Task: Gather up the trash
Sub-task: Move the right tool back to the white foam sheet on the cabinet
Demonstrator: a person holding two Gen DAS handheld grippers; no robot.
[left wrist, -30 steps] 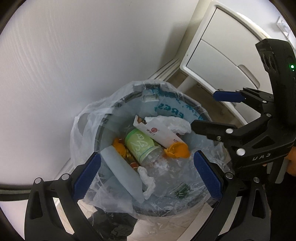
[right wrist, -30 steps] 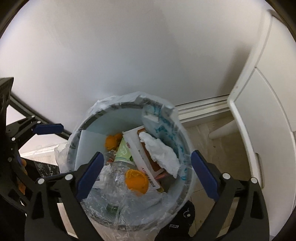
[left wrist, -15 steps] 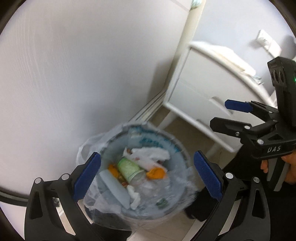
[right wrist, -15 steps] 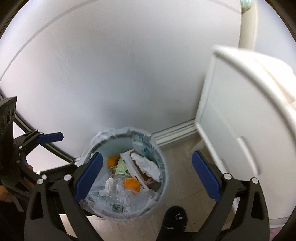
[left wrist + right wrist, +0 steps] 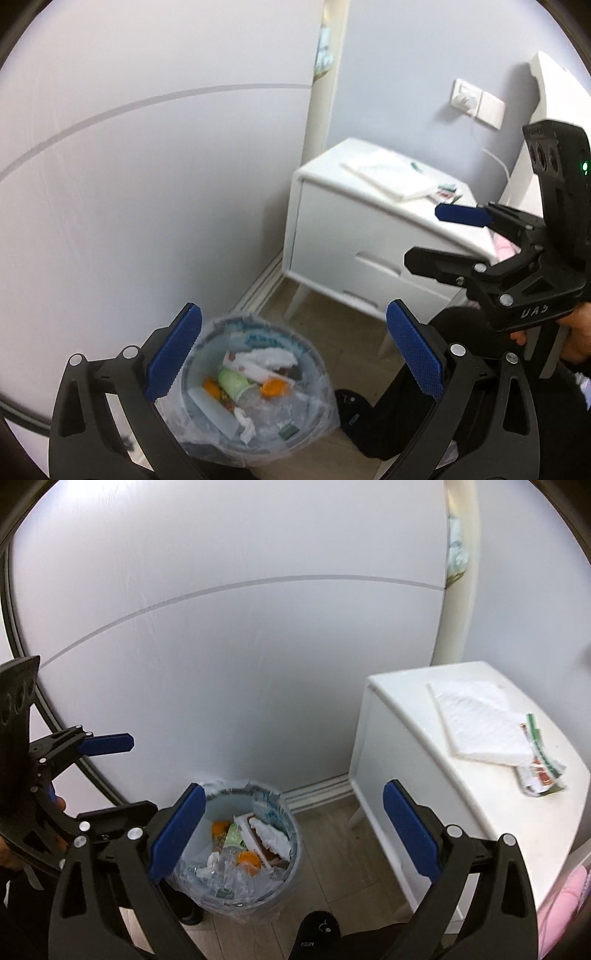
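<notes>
**Plastic, paint and paper around the bin**

Your bin (image 5: 291,849) wears a clear, crinkled plastic liner (image 5: 317,417). Beside it, the nightstand (image 5: 388,760) looks smooth, white-painted, carrying matt paper sheets (image 5: 480,723). Beneath the bin, matt wood-look flooring (image 5: 332,853).

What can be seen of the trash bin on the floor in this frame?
The trash bin is a round, grey-blue tub standing upright on the wood-look floor, close to the white wall and left of the white nightstand. A clear plastic liner is draped over its rim and bunches down the outside. It is partly filled: orange peel, a green-labelled bottle, a red-and-white carton and crumpled white tissue. Nothing grips it.
</notes>
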